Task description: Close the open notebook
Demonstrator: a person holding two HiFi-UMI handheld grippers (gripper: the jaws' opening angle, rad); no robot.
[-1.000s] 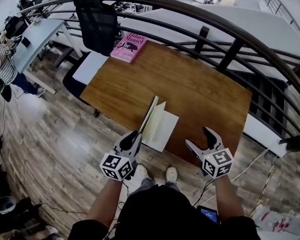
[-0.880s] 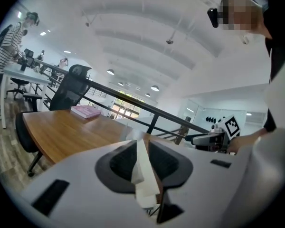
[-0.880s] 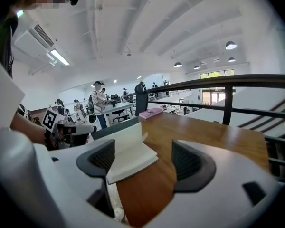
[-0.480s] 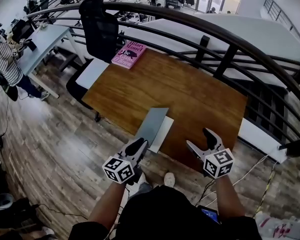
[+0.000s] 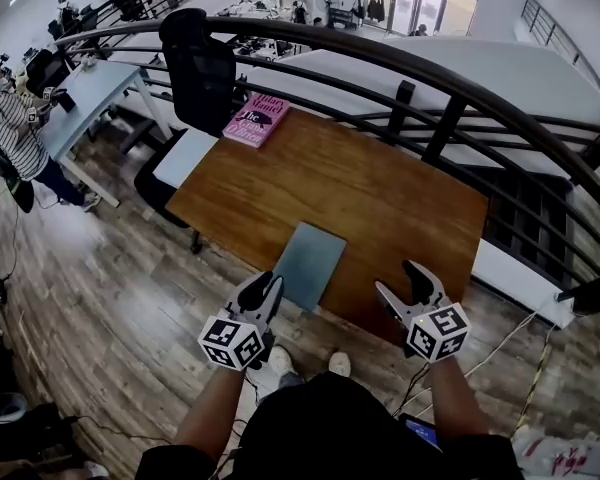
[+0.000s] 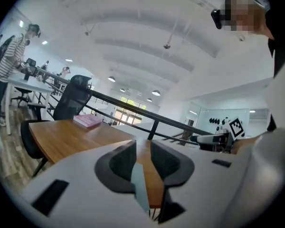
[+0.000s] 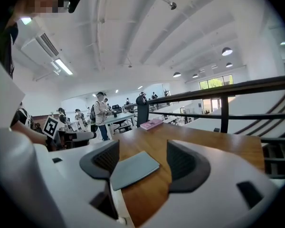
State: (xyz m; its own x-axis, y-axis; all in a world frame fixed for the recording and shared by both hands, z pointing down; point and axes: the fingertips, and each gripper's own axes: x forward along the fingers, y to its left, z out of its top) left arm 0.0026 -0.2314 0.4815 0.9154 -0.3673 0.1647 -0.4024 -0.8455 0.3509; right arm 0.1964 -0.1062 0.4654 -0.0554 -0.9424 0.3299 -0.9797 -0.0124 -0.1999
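- The notebook (image 5: pixel 308 264) is lying shut and flat on the table (image 5: pixel 380 183), grey cover up, by the table's near edge and left of its middle.
- Its near end is reaching that edge; whether it is jutting past it is unclear.
- The left gripper (image 5: pixel 264 288) is hovering just off the table's near edge, pointing roughly level across the table.
- Its jaws have just been opening and are standing a narrow gap apart. They are pinching nothing, and only a thin strip of grey cover is showing through the gap, on the table beyond.
- The right gripper (image 5: pixel 398 279) is hovering off the same near edge, toward the table's right side.
- Its jaws have just been closing a little but are standing wide apart and gripping nothing; the table top is showing between them.
- A pink book (image 5: pixel 256 120) is lying at the table's far left corner.
- A black chair (image 5: pixel 198 58) is standing just beyond that corner.
- A dark railing (image 5: pixel 430 78) is curving past the table's far side.
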